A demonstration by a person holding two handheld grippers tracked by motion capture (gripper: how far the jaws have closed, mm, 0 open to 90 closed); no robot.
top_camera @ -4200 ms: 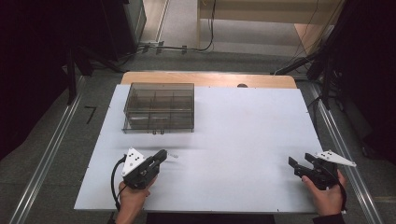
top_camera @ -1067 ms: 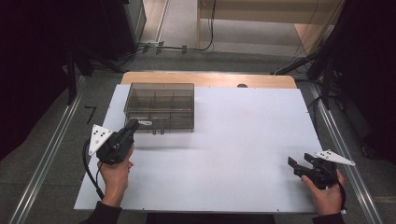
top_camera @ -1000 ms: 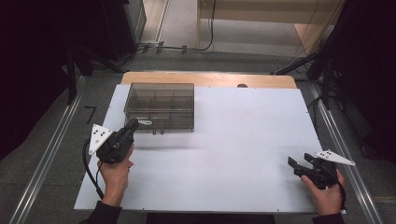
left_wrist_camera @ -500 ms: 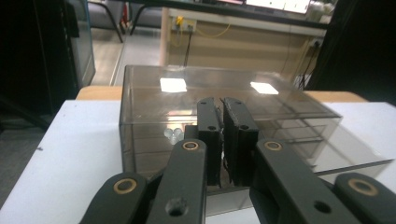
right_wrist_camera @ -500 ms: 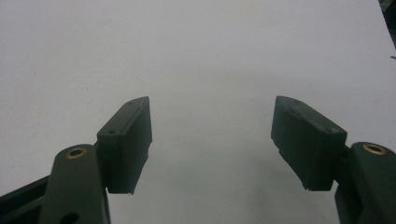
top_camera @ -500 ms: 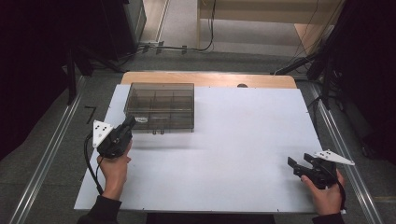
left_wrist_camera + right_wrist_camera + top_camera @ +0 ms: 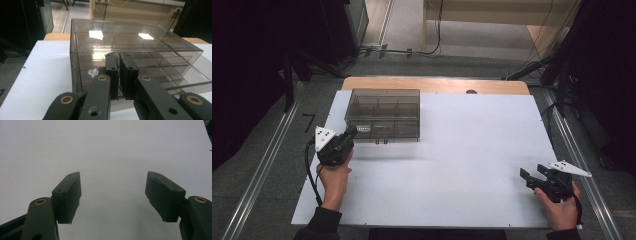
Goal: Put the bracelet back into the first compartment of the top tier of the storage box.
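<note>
Compared with the frame taken about four seconds back, the left tongs (image 7: pixel 346 139) have travelled from the near middle of the board up and outward to the front left corner of the box (image 7: pixel 383 115); the right tongs (image 7: pixel 534 178) rest where they were, and the box has not shifted.

Left side. Seen along the left tongs (image 7: pixel 119 72), the two jaws are pressed together with nothing between them. Their tips point at the front wall of the box (image 7: pixel 135 62), close to its left corner. Whether the tips touch the wall cannot be told. A small pale object (image 7: pixel 93 72) lies inside the box, just left of the jaw tips.

Step in hand, as a judgement: approach to the box is complete and contact or grip is not yet made. The lid appears down. The next move likely calls for spreading the jaws, or setting the closed tips under the lid edge or against the front latches, which sit to the right of the left tongs along the front wall.

Orientation of the box: it sits flat, directly ahead of the left tongs and well apart from the right tongs. Its long axis runs left to right across the table (image 7: pixel 472 150), with the latch side facing the person.

Right side. The right tongs (image 7: pixel 113 192) are spread wide and hold nothing, with bare white board beneath them.
</note>
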